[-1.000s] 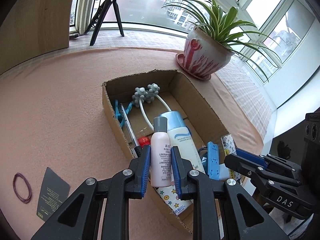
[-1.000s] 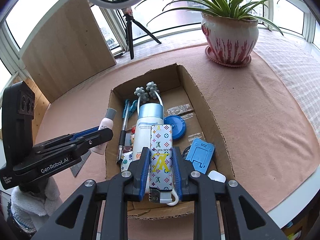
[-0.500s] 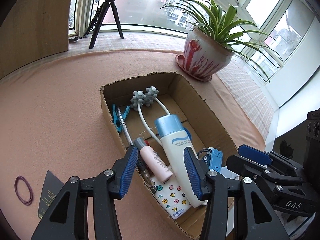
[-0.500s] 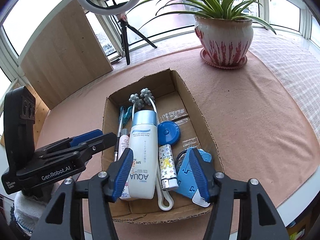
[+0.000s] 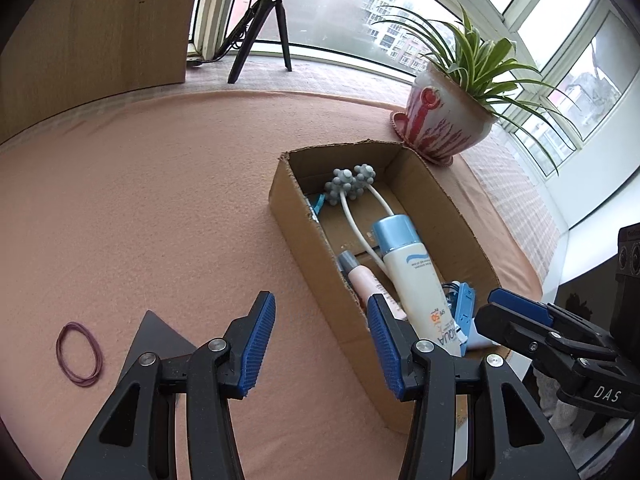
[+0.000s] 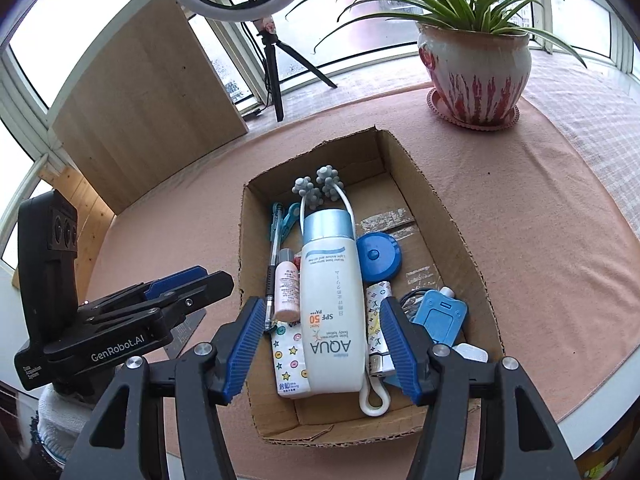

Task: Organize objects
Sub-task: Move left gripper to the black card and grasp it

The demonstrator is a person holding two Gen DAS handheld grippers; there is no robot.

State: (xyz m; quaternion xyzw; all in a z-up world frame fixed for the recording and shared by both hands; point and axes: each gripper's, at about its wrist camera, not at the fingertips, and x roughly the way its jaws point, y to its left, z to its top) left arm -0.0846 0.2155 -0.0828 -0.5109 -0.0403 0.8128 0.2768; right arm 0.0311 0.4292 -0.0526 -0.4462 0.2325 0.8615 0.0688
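- The left gripper [image 5: 320, 344] is wide open and holds nothing. It hangs over the pink table cover [image 5: 160, 200], just beside the long side wall of the cardboard box [image 5: 304, 240].
- The right gripper [image 6: 324, 352] is wide open too — nothing sits between its blue pads [image 6: 244, 344]. It hangs over the near end of the box.
- Inside the box, the big white sunscreen bottle [image 6: 332, 304] lies flat down the middle, with its blue cap pointing to the far end.
- A small pink bottle [image 6: 287, 288] lies right beside it on the left, touching a pen [image 6: 273, 256].
- A flat pack with stars and dots [image 6: 290, 356] lies at the near end, partly under the big bottle.
- On the right of the big bottle lie a round blue lid [image 6: 378, 256], a slim white case with bright shapes [image 6: 378, 320] and a light blue gadget [image 6: 440, 316].
- A white massager with grey bumpy balls [image 6: 316, 188] lies at the far end — its loop sticks out by the near wall.
- On the cover to the left lie a purple rubber band [image 5: 78, 354] and a dark card [image 5: 156, 340]; it may be a card, but most of it is hidden.
- A potted plant [image 6: 476, 72] stands past the box.
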